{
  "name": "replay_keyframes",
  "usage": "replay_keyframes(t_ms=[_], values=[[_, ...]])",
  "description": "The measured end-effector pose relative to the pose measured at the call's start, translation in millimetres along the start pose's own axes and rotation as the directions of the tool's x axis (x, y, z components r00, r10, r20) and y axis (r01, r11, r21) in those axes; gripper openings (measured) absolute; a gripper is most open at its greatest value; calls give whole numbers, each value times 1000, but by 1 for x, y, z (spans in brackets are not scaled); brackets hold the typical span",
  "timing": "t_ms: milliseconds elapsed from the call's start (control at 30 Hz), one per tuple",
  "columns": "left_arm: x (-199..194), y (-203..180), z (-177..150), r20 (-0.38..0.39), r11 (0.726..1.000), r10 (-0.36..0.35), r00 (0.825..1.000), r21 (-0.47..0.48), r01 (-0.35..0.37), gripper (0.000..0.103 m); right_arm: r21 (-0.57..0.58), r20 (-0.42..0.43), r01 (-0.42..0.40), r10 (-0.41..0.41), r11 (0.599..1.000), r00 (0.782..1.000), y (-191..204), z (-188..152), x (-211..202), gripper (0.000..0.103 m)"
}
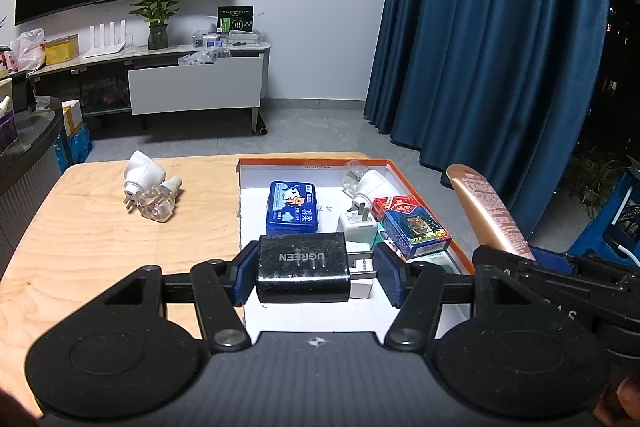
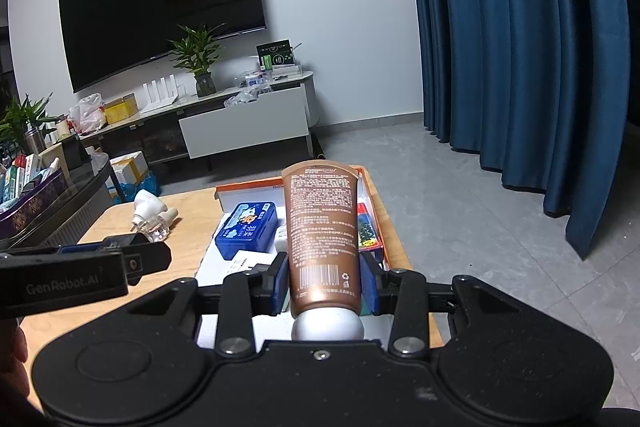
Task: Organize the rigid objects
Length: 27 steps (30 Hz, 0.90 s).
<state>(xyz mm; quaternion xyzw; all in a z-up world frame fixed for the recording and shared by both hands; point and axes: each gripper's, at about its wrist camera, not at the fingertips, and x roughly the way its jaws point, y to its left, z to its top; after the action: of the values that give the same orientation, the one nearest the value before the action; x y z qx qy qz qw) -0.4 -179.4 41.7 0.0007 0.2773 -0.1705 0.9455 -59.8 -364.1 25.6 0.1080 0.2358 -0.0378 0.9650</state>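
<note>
I am holding the black charger (image 1: 303,265) pinched in the left tongs (image 1: 308,273), above the near end of the orange-rimmed tray (image 1: 424,203). I am gripping the bronze tube (image 2: 322,239) in the right tongs (image 2: 325,283), cap toward the camera, over the same tray. The tray is sitting on the wooden tabletop (image 1: 100,251), beside a plug-in vaporizer (image 1: 150,191).
</note>
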Motion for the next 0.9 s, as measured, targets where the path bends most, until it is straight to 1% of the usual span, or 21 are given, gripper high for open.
replay_keyframes(t_ms=[567,900], values=[[-1,-2,-5,9,1000,0,1000,-1,0,61,-3,-3,7,-7,1000,1000,1,0,1,45],[3,-2,-8,-7,1000,-2,1000,-6,2,61,-5,-18,11,-11,1000,1000,0,-2,7,45]])
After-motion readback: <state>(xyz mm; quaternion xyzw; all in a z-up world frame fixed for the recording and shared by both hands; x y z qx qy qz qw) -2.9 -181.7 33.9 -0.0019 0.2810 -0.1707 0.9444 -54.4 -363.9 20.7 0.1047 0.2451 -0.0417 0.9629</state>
